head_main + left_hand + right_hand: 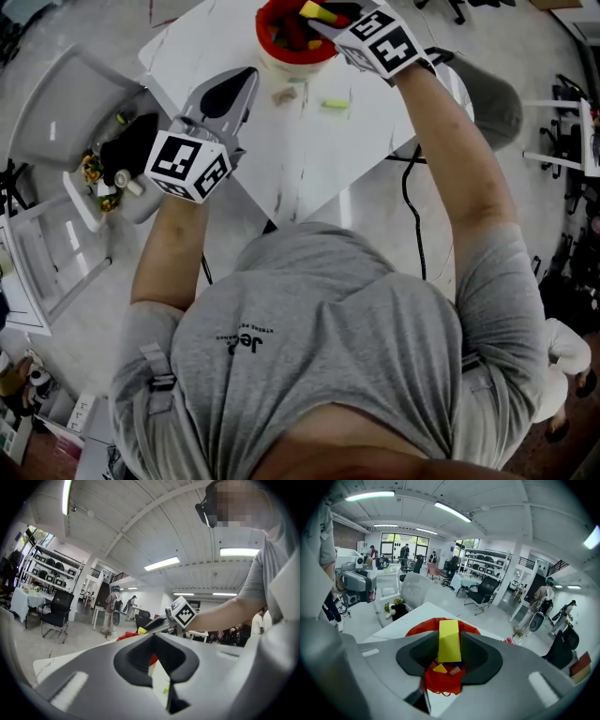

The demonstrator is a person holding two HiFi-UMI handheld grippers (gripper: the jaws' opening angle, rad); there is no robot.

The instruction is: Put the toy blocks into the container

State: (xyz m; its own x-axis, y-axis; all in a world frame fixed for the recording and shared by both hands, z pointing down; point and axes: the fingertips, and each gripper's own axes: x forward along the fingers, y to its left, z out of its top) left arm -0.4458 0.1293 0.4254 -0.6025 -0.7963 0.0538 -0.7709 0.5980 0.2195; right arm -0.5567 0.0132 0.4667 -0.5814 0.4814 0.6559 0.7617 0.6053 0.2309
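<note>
r gripper (450, 660) jaws clamped on yellow block (449, 639). block's long axis runs along the jaws, far end aimed out over the red bucket (418, 629) on white table (397, 620). l gripper (153, 637) jaws pinched together, nothing in them, near bucket. green-yellow block (335, 104) lies on table just beside bucket. shirt (328, 319) print upside down, not legible.

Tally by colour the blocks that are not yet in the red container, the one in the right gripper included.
Yellow block, in the right gripper: 1
Yellow-green block, on the table: 1
Pale pink block, on the table: 1
Total: 3
</note>
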